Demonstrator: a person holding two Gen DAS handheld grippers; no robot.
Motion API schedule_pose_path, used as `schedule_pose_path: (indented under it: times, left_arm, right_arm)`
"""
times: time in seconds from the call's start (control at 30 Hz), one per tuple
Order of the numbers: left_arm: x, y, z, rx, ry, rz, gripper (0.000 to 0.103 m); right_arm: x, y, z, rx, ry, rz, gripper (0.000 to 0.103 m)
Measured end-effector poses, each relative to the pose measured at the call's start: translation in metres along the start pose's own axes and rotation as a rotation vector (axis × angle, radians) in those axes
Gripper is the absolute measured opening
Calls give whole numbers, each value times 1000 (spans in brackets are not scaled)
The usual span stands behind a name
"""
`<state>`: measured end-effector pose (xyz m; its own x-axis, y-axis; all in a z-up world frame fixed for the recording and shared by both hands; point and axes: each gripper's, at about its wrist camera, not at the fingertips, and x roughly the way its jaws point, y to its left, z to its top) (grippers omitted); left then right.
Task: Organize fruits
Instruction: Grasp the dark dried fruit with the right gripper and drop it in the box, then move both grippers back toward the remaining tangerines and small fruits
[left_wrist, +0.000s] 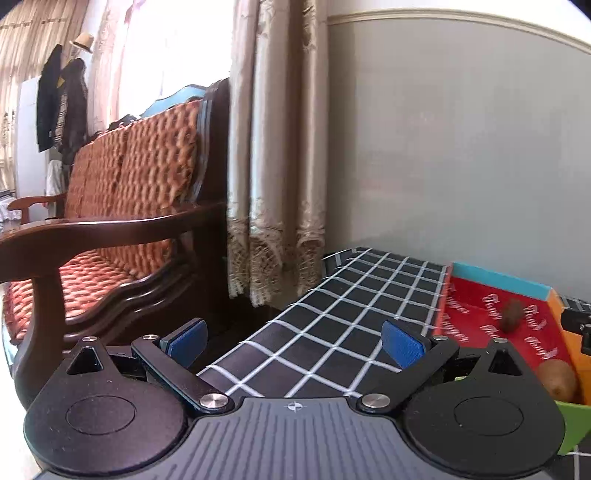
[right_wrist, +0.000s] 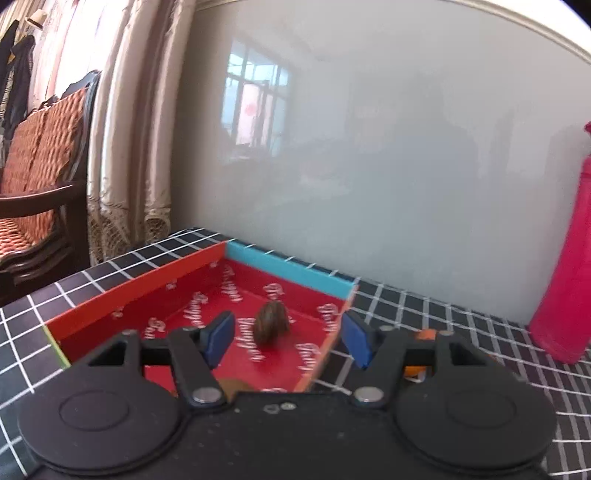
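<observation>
Blue pads of the right gripper (right_wrist: 284, 338) stand apart with nothing between them, just short of a brown fruit (right_wrist: 272, 324) standing upright on the red tray (right_wrist: 140, 293). Off beside the tray, the left gripper (left_wrist: 295, 341) gapes empty over the checked cloth (left_wrist: 332, 314), farther away.

The left hand-held gripper (left_wrist: 293, 341) is hovering open over the checked worktop (left_wrist: 332, 314), a red tray (left_wrist: 476, 295) holding two brown fruits lying beside it.

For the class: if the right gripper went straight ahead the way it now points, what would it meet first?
Probably the brown fruit lying in the red tray: it sits ahead between the open fingers of the right gripper, untouched. Depth is unclear; the tray floor could come first.
</observation>
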<state>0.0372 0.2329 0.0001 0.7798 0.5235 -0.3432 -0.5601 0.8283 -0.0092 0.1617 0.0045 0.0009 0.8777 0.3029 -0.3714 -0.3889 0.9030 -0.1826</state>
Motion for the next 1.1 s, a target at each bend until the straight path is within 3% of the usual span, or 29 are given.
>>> schedule_pose_path:
  times: [0.5, 0.73, 0.9, 1.1]
  left_arm:
    - [-37, -79, 2, 71, -17, -197, 100]
    - [-58, -128, -3, 110, -27, -286, 103]
    - [-71, -163, -9, 162, -19, -358, 103]
    - [-85, -201, -19, 195, 3, -473, 103]
  right_arm:
    - [-79, -121, -31, 133, -3, -244, 64]
    - [-112, -176, -55, 209, 17, -353, 69]
    - [-126, -207, -69, 278, 25, -383, 69]
    - [-136, -219, -77, 273, 32, -392, 69]
